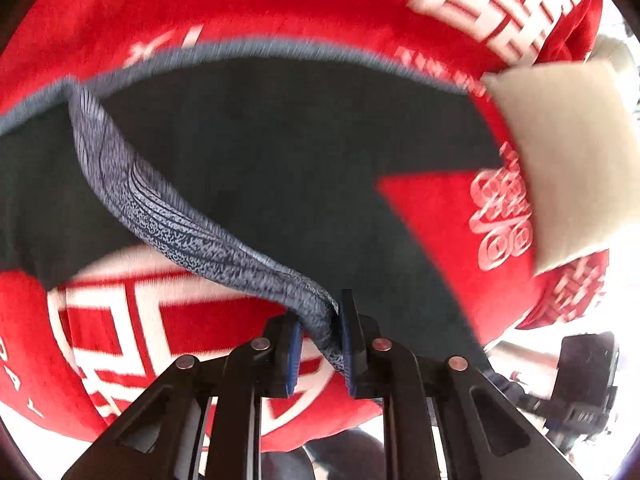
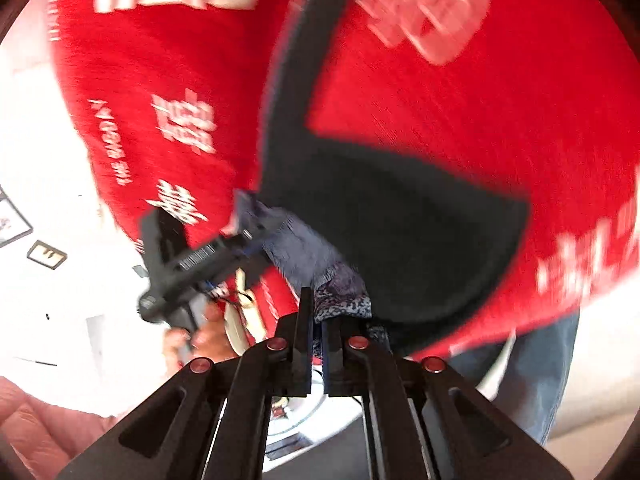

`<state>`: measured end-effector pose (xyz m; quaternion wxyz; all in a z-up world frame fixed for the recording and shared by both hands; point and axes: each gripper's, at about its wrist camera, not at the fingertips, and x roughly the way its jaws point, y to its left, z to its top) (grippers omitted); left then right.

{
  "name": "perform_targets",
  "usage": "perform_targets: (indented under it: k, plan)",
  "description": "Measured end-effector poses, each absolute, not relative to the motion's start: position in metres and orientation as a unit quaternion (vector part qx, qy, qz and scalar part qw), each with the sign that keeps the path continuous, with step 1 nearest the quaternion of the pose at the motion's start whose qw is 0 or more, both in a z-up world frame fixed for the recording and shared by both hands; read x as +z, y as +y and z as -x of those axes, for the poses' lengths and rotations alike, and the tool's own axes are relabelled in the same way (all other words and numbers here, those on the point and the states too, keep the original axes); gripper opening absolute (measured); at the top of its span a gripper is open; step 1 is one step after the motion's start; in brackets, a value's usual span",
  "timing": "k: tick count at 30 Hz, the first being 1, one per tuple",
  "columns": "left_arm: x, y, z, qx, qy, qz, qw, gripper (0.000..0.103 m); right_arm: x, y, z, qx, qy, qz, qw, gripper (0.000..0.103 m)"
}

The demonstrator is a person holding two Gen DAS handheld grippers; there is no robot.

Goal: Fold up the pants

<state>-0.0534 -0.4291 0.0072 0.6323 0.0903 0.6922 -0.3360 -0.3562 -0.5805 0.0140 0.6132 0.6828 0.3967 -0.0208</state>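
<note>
Red plush blanket (image 1: 248,12) with white lettering and knot patterns covers the bed under everything, and the dark pants (image 1: 256,148) lie spread across it, the legs running away from me with a red wedge of blanket showing between them. Their grey patterned waistband (image 1: 168,208) lifts off the blanket in a twisted strip that runs down into my left gripper (image 1: 320,344); its blue-padded jaws are pinching that band, cloth filling the gap between them. My right gripper (image 2: 316,336) has its jaws drawn almost together on another bit of the same waistband (image 2: 340,300), a bunched corner of speckled grey fabric rising just above the tips. From the right wrist view the pants (image 2: 400,232) hang as a dark sheet from that corner toward the blanket (image 2: 480,120), much blurred. In that same view my left gripper (image 2: 244,240) shows from the side, black, gripping the band further along, with my left hand (image 2: 204,332) wrapped on its handle below. A cream pillow (image 1: 560,160) rests on the blanket's right edge, beside one pant leg and just apart from it. Small framed pictures (image 2: 46,254) show against the white surface beyond the bed at the left of the right view
</note>
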Motion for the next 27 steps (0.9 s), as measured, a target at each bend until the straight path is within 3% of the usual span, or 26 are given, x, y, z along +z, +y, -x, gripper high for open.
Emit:
perform_targets:
  k: [8, 14, 22, 25, 27]
  plan:
    - [0.038, -0.494, -0.021, -0.378, 0.666, -0.059, 0.641, 0.018, 0.044, -0.716, 0.273, -0.058, 0.362, -0.64, 0.676, 0.003]
    - [0.017, -0.552, -0.062, -0.388, 0.667, -0.103, 0.627, 0.018, 0.02, -0.784, 0.205, -0.09, 0.395, -0.615, 0.677, 0.003]
    - [0.027, -0.539, -0.063, -0.366, 0.683, -0.127, 0.619, 0.019, -0.058, -0.824, 0.144, -0.102, 0.475, -0.598, 0.637, 0.003]
    - [0.041, -0.52, -0.064, -0.336, 0.679, -0.143, 0.637, 0.019, -0.075, -0.833, 0.136, -0.129, 0.522, -0.575, 0.616, 0.01]
    - [0.047, -0.506, -0.066, -0.304, 0.669, -0.158, 0.659, 0.038, -0.072, -0.843, 0.136, -0.124, 0.529, -0.581, 0.607, 0.038]
